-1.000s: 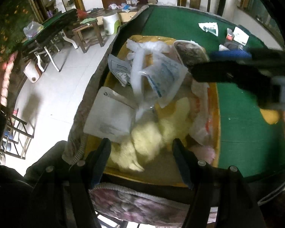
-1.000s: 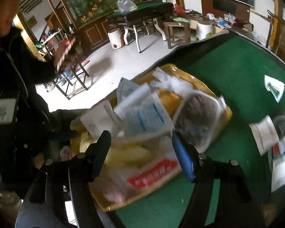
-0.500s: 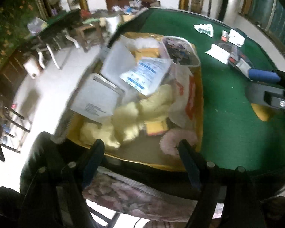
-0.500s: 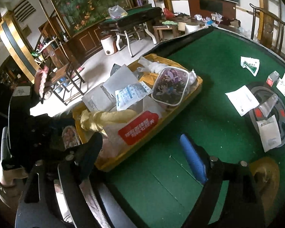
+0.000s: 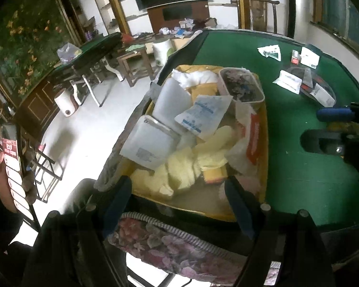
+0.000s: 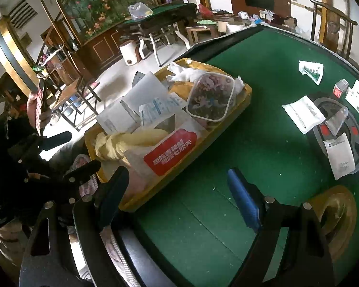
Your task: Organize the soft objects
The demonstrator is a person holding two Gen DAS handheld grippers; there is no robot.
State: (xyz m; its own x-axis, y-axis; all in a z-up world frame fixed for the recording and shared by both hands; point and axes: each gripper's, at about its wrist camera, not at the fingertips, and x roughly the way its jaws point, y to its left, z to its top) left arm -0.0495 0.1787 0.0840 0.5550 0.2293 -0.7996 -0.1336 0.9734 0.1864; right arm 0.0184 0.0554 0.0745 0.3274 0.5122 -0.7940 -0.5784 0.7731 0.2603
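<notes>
Grippers have both pulled back from the yellow tray (image 6: 245, 95) since a second ago. Left gripper (image 5: 177, 205) gapes wide and empty at the tray's near end; right gripper (image 6: 177, 191) gapes empty over green felt (image 6: 263, 143) beside it. Knotted yellow cloth (image 6: 122, 142) lies in the tray among white packets (image 5: 147, 147).

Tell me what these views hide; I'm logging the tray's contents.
- Tray bottom: both views, buried under packets and the yellow cloth.
- Pink item: left view, behind the left gripper's finger and a bag.
- Packet print: both views, too small.
- Tin's contents: its patterned lid covers them.
- Right gripper: jaws open, empty.
</notes>
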